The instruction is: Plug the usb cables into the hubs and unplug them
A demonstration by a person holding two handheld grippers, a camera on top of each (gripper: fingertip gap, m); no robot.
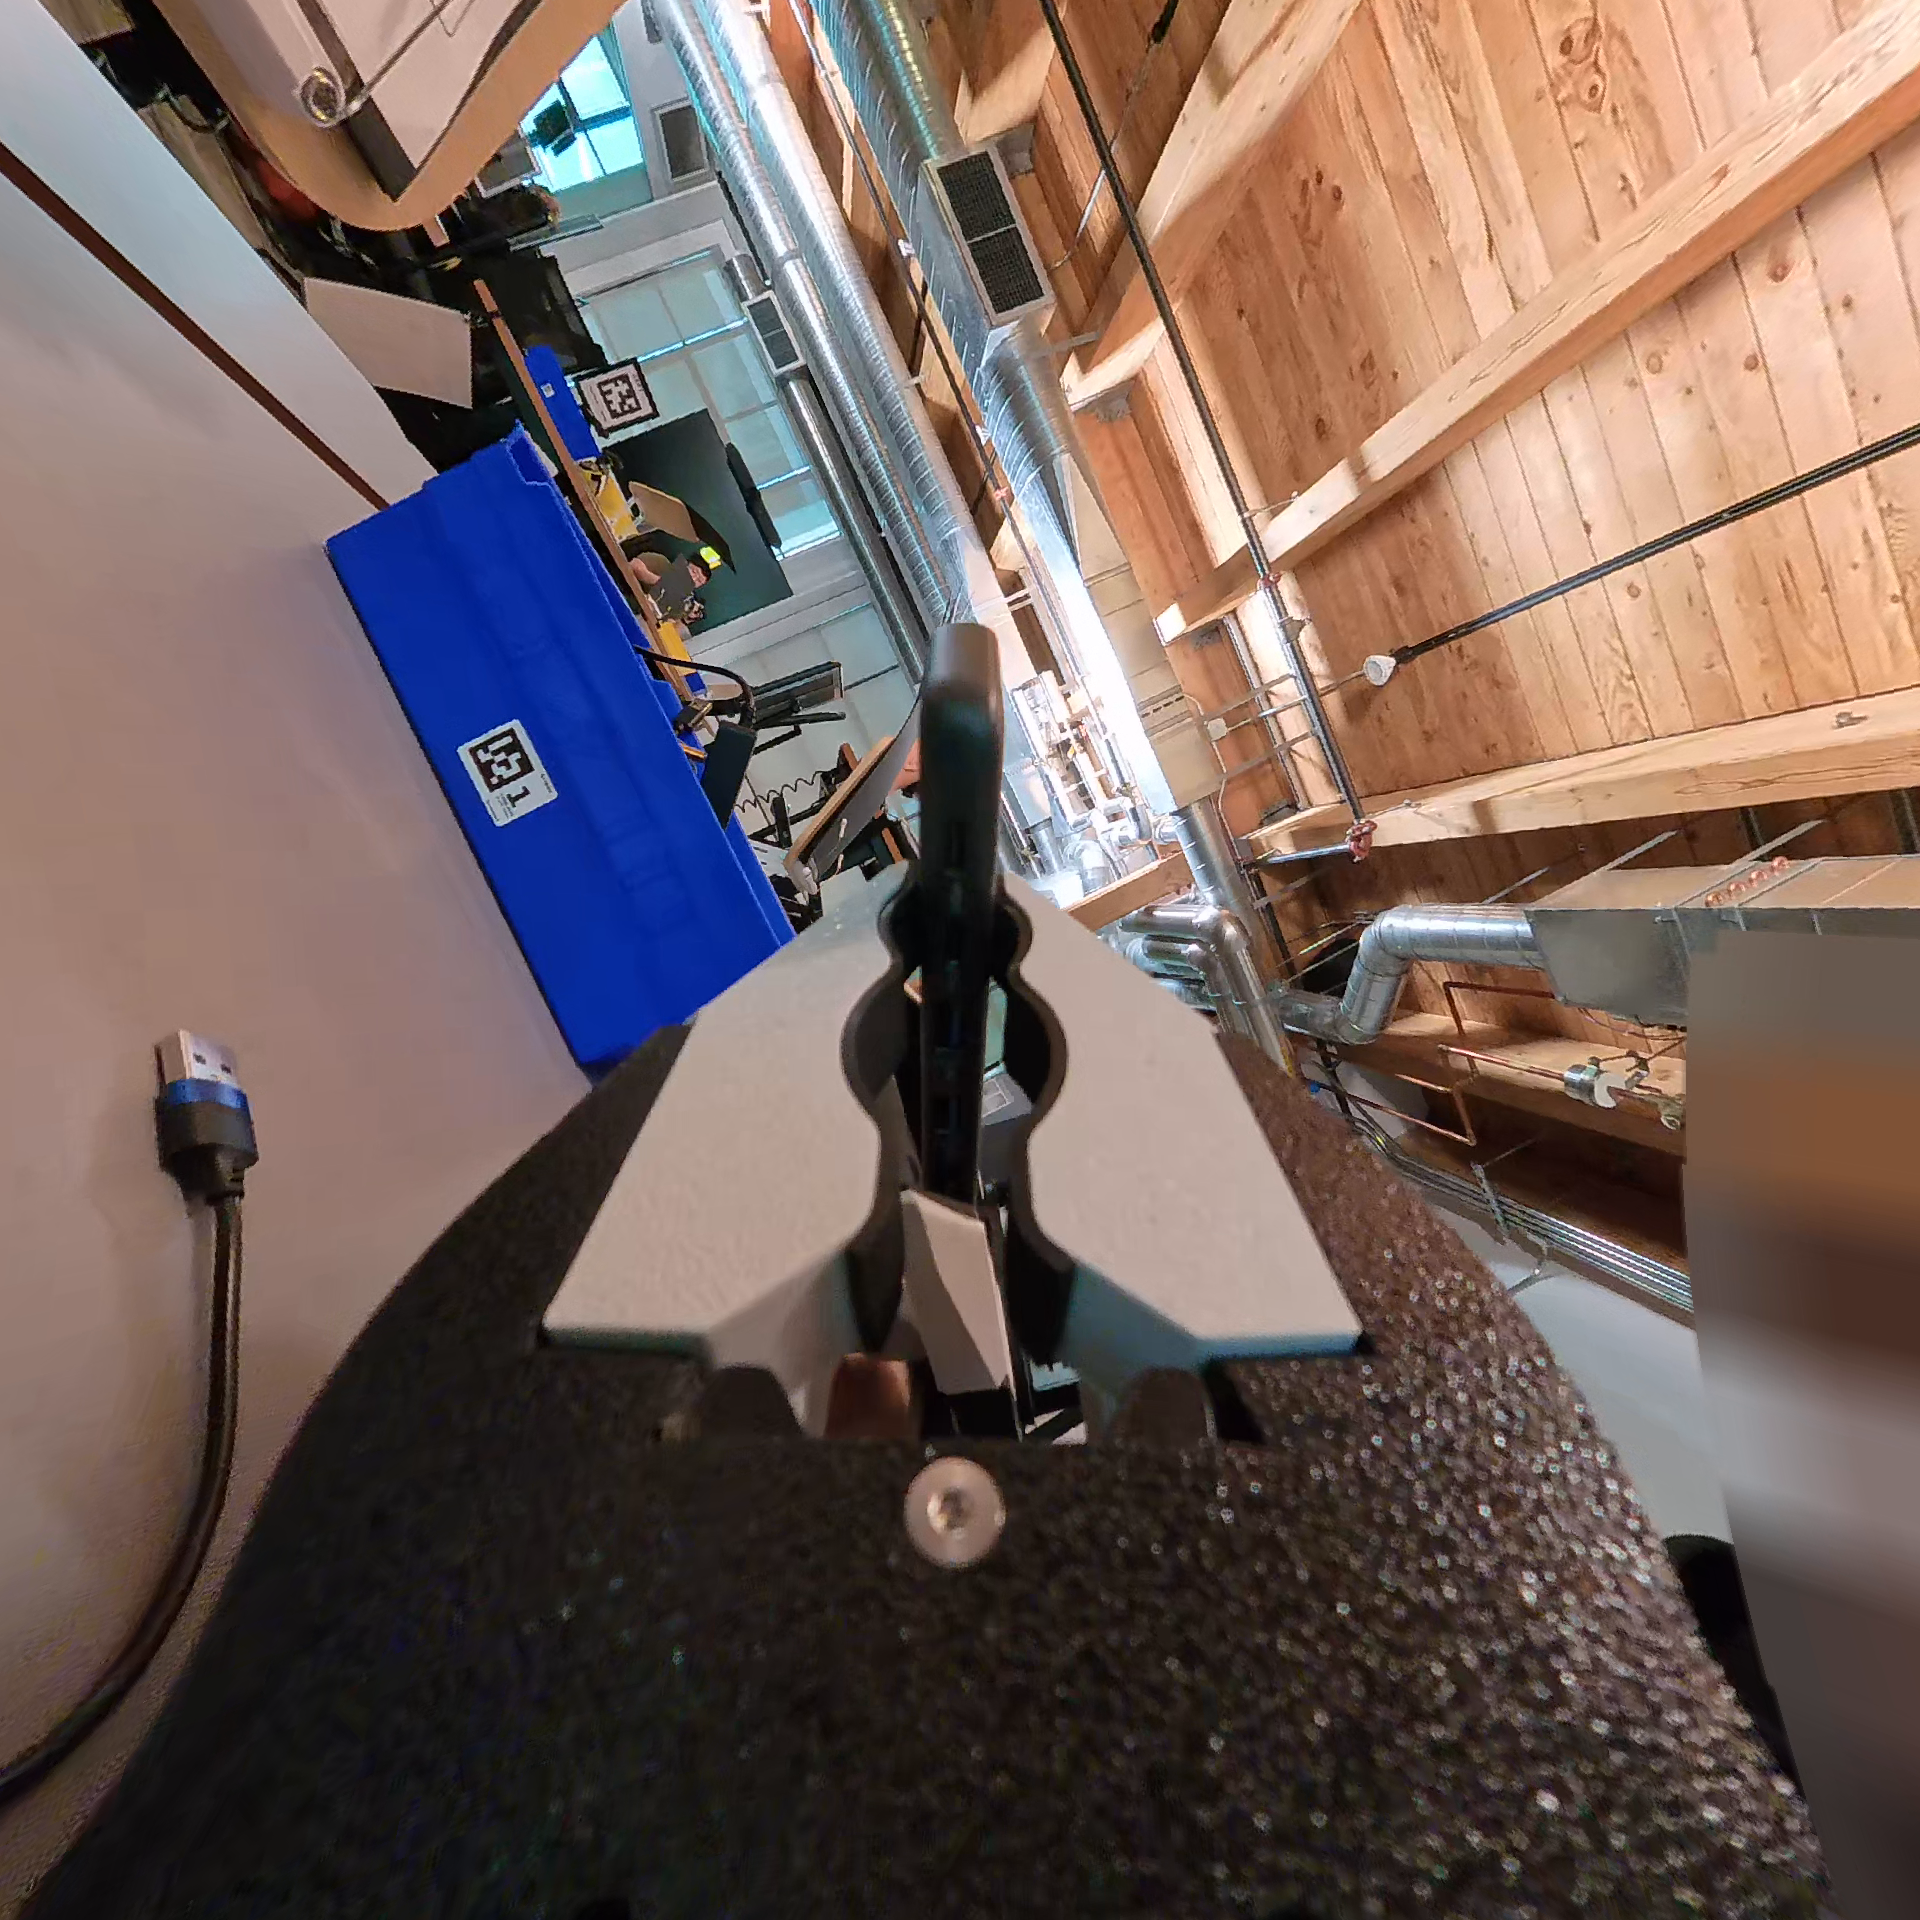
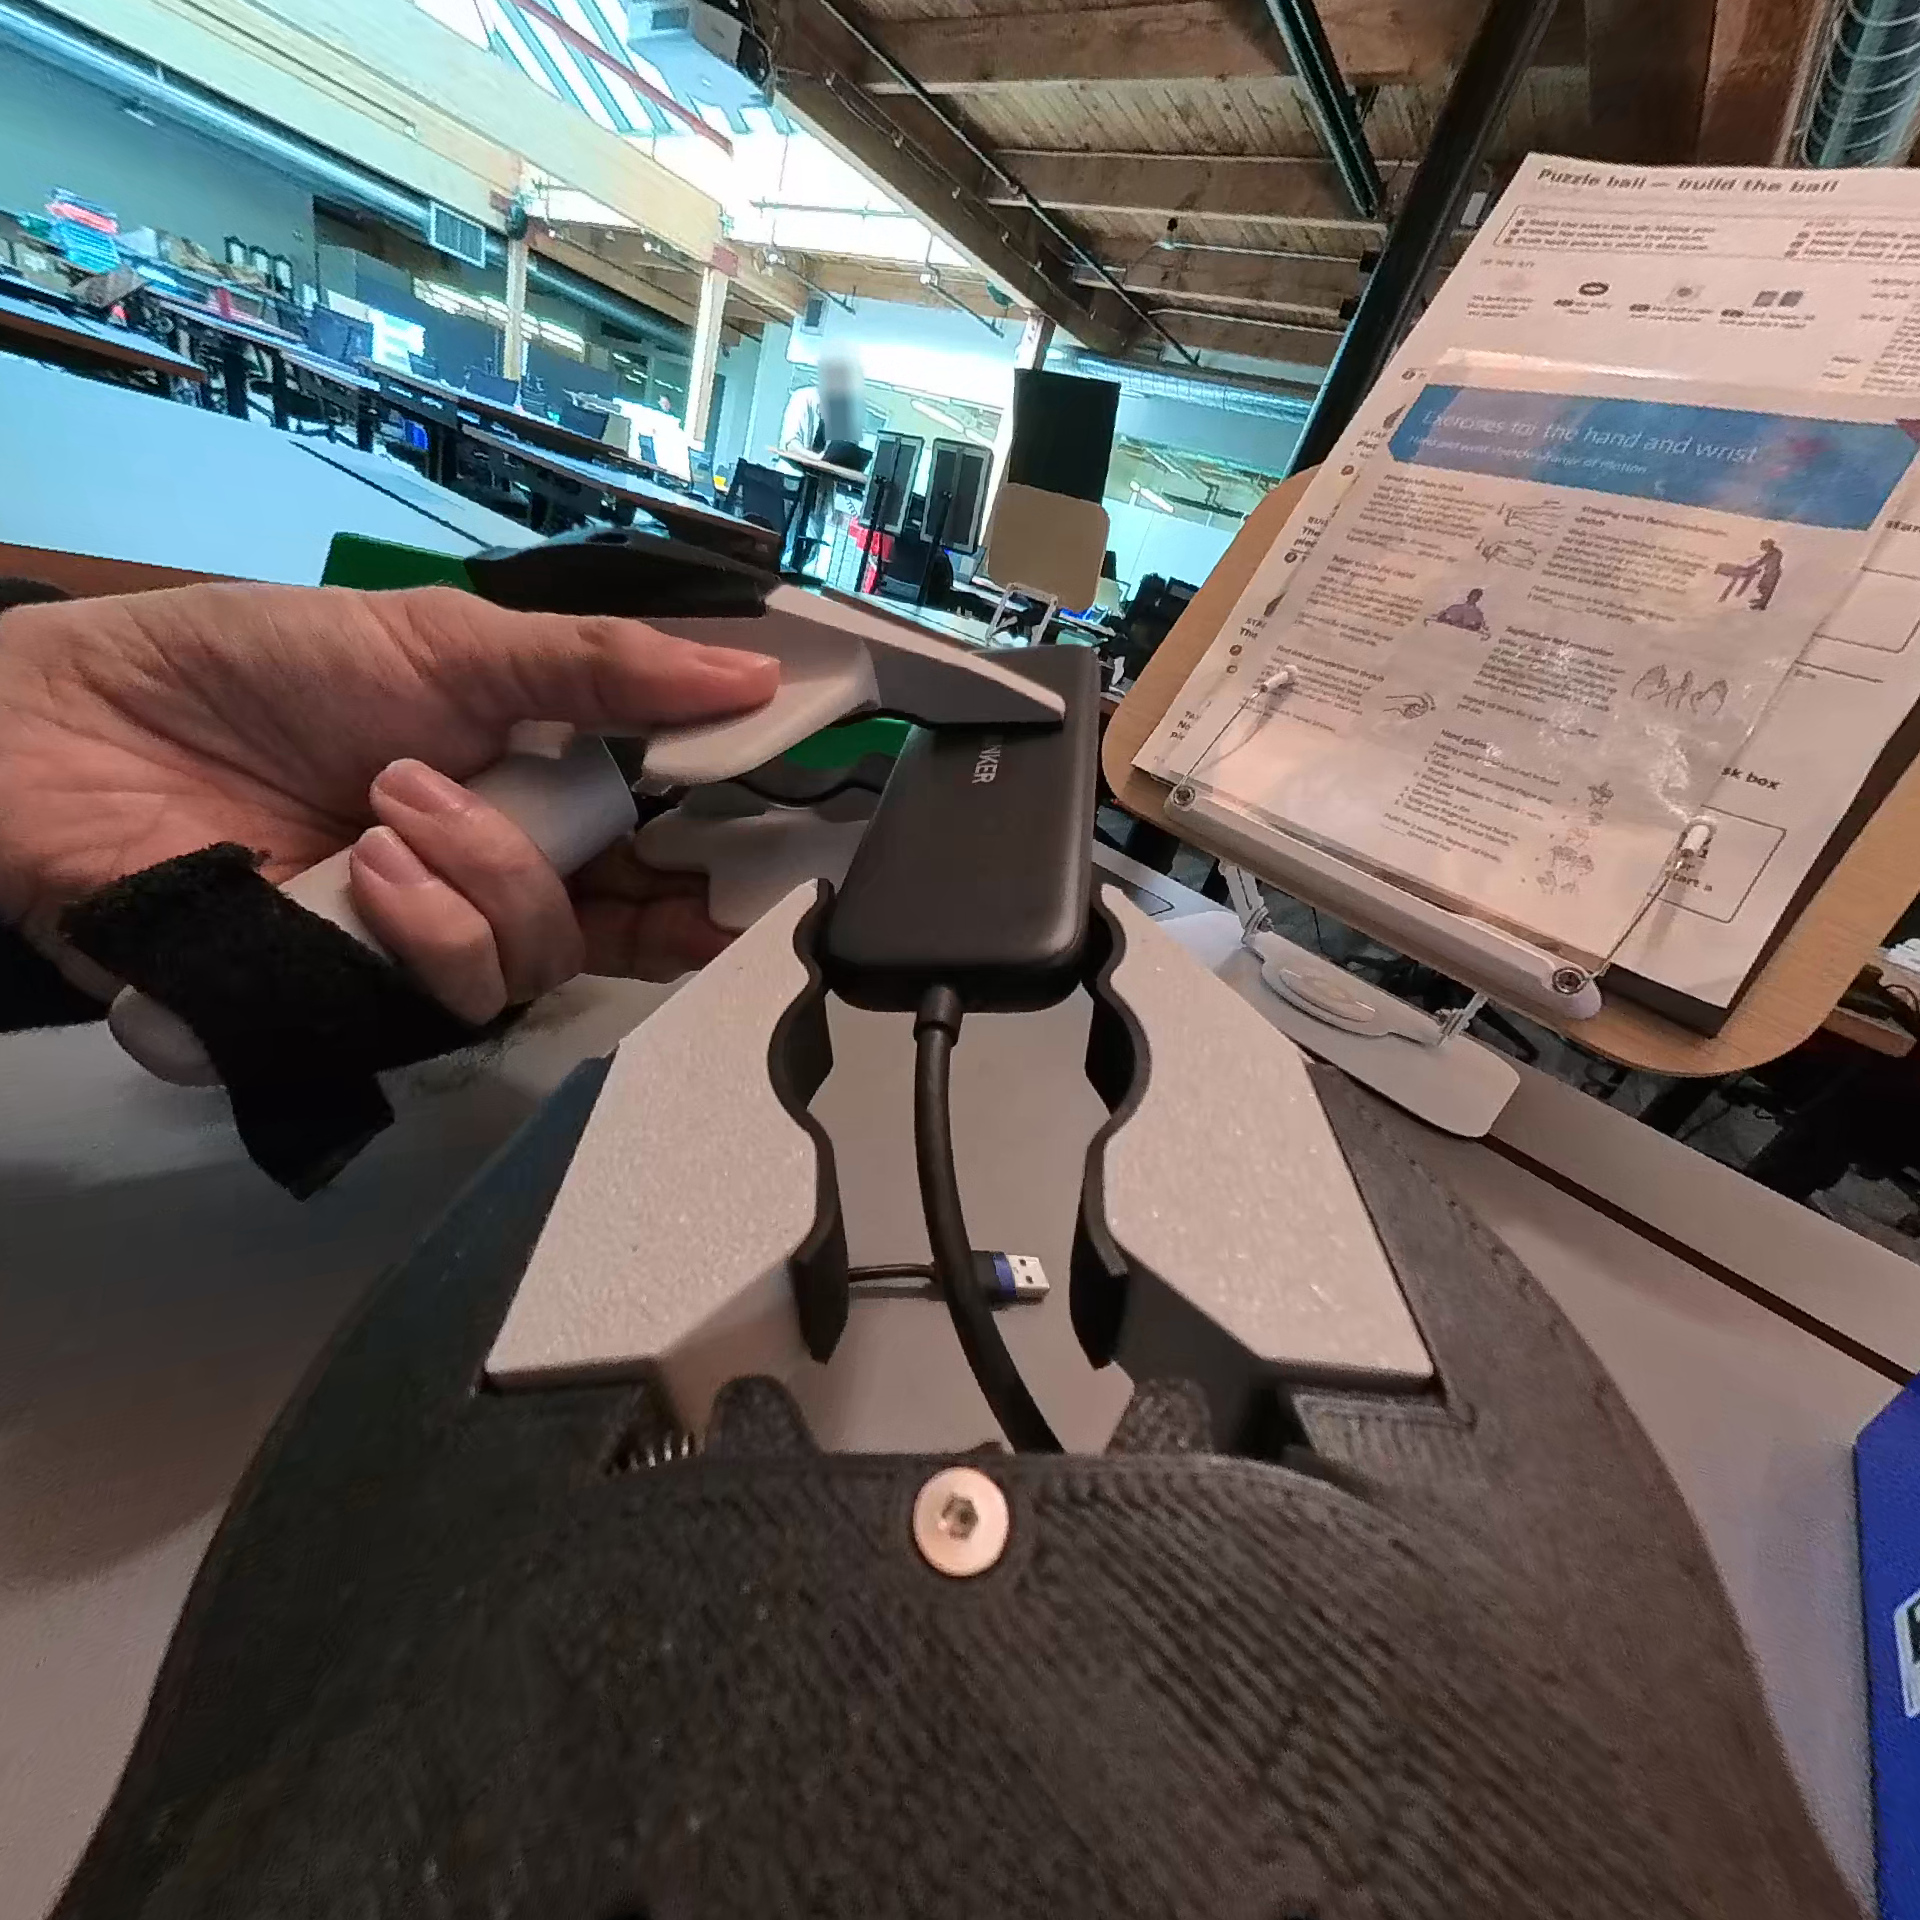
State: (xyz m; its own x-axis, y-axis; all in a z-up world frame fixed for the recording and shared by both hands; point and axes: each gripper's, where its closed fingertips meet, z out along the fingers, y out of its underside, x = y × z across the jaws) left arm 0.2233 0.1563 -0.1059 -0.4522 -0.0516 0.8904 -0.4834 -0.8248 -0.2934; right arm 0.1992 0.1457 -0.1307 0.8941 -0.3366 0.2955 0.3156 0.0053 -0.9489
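Note:
A dark flat usb hub [image 2: 977, 831] is held in the air by both grippers. My right gripper [image 2: 966, 935] is shut on its near end, where its black cable [image 2: 940, 1164] leaves and runs back between the fingers. The left gripper comes in from the left, held by a hand [image 2: 312, 707], with its upper finger [image 2: 914, 665] pressed on the hub's far end. In the left wrist view my left gripper [image 1: 956, 914] is shut on the hub [image 1: 961, 727], seen edge-on with its ports showing. A loose blue-collared usb plug [image 1: 197, 1081] lies on the table [image 1: 156, 727]; it also shows in the right wrist view [image 2: 1013, 1273].
A blue bin [image 1: 561, 748] with a square tag stands on the table beyond the loose plug; its corner shows at the right [image 2: 1891, 1610]. A wooden document stand [image 2: 1455, 675] with printed sheets stands at the right. Other desks and a person are far behind.

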